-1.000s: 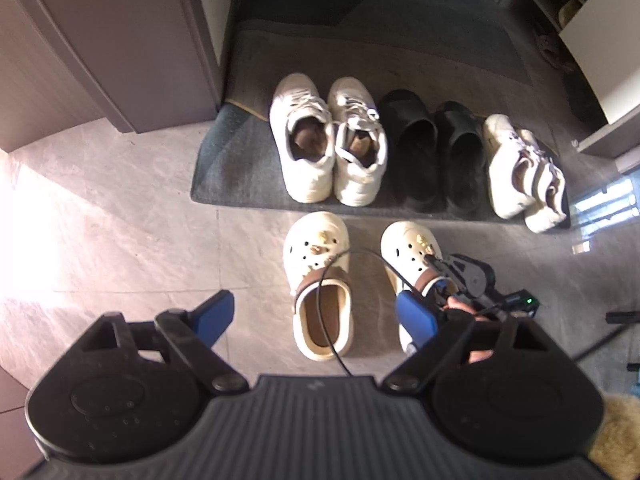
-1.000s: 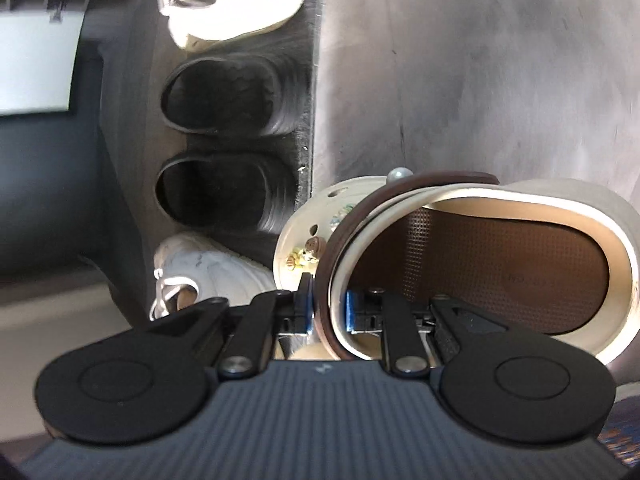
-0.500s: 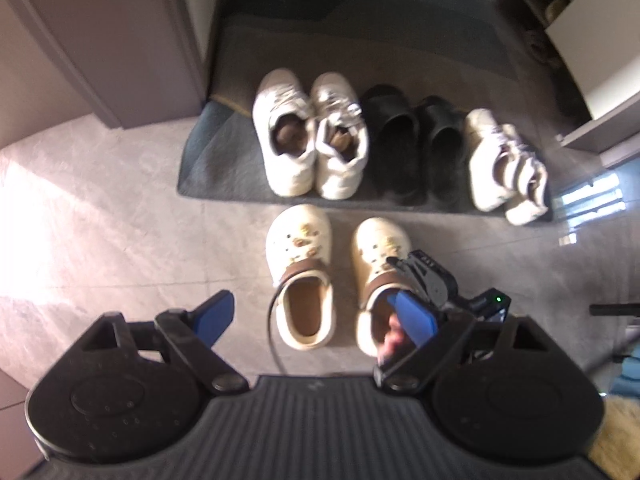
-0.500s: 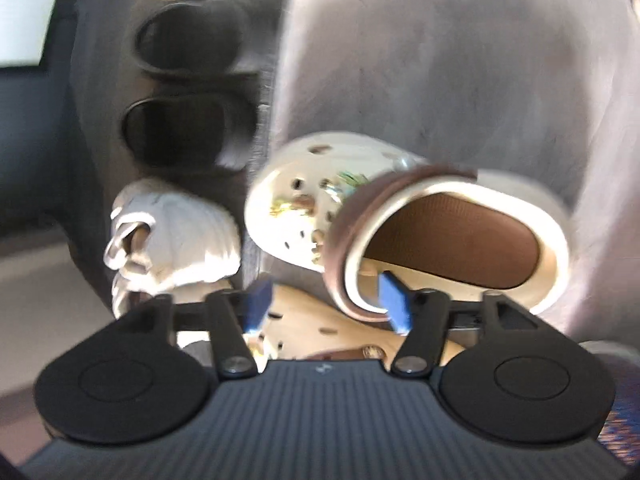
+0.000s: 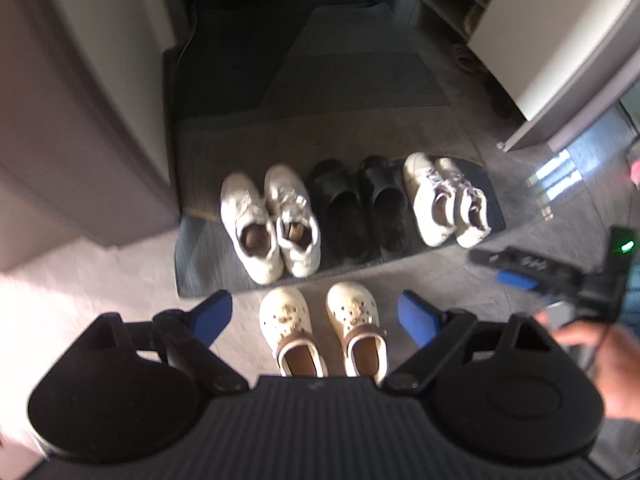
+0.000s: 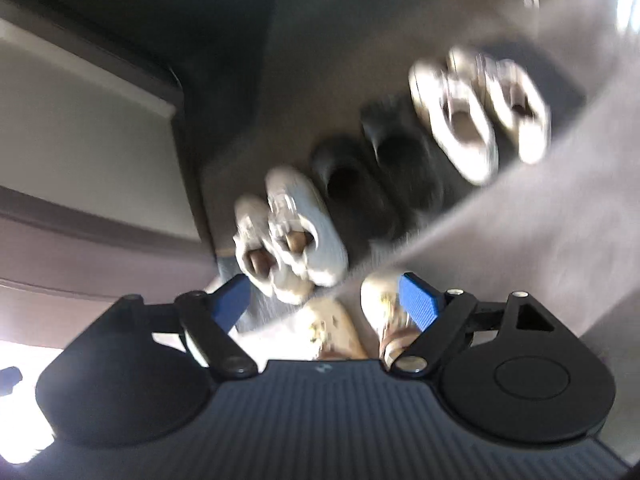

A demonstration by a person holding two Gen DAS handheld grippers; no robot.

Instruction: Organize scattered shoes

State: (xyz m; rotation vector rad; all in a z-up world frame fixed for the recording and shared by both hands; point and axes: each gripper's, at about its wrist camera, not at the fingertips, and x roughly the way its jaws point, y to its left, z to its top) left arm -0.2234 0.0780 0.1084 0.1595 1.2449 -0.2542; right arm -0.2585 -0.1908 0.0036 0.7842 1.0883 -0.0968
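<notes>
Two cream clogs, the left one (image 5: 285, 322) and the right one (image 5: 357, 320), stand side by side on the tiled floor, toes toward a dark mat (image 5: 200, 256). On the mat sit a row of white sneakers (image 5: 272, 224), black slippers (image 5: 360, 208) and a second white pair (image 5: 444, 200). My left gripper (image 5: 314, 316) hangs open above the clogs, holding nothing. In the right wrist view, which is blurred, my right gripper (image 6: 326, 300) is open and empty over the clogs (image 6: 332, 328). The right gripper (image 5: 520, 276) also shows at the right of the left wrist view, held by a hand (image 5: 592, 344).
A grey cabinet (image 5: 80, 120) stands at the left beside the mat. A white cabinet (image 5: 560, 40) and open shelves (image 5: 460, 0) are at the far right. A long dark runner (image 5: 352, 80) stretches away behind the shoes.
The right gripper has opened, let go of the right clog and pulled away to the right. The clog now rests beside its partner. Both cameras have drawn back from the shoes.
</notes>
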